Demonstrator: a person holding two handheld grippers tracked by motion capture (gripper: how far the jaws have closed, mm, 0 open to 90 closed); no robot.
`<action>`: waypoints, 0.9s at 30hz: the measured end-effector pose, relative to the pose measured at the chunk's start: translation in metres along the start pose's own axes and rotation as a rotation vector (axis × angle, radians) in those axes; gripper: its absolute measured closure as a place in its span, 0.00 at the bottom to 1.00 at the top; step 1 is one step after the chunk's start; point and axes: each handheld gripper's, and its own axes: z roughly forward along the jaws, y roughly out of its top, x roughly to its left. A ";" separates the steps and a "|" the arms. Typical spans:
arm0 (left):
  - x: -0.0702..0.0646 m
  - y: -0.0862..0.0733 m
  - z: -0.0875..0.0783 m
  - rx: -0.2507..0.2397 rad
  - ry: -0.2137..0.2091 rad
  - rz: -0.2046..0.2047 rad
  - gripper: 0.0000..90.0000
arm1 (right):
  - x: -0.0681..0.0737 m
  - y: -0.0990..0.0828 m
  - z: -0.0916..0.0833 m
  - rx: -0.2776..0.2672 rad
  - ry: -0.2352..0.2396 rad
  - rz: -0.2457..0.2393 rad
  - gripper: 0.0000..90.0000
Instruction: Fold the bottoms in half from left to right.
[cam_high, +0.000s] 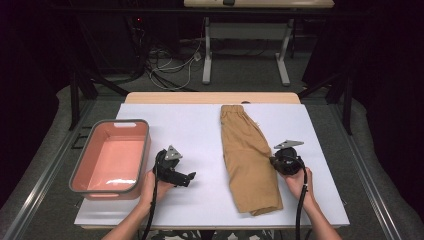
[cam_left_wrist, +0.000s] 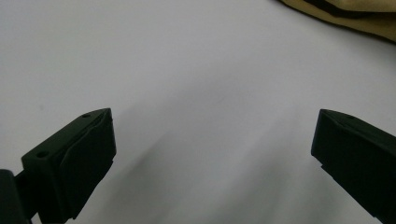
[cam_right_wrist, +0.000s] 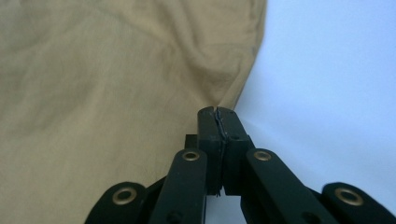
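White table (cam_high: 200, 195), right tool (cam_right_wrist: 218, 111) clamping shorts (cam_right_wrist: 102, 93) edge, left tool (cam_left_wrist: 212, 140) agape

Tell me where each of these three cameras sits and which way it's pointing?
High view: above the person's side, looking forward and down on the white table, pink tub and both forearms.
Left gripper view: rides the left gripper, facing bare tabletop between open jaws.
Right gripper view: rides the right gripper, jaws shut at the edge of the tan shorts.
All three views share the shorts.
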 end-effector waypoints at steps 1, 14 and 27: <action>0.000 0.000 0.000 0.001 0.000 -0.001 0.00 | 0.000 0.000 0.000 -0.004 0.004 -0.002 0.99; 0.001 -0.001 -0.004 -0.008 0.004 0.000 0.00 | 0.001 -0.001 -0.005 0.021 0.018 -0.002 0.99; 0.001 0.000 -0.003 -0.005 0.002 -0.004 0.00 | -0.008 -0.003 -0.010 -0.052 0.091 0.006 0.42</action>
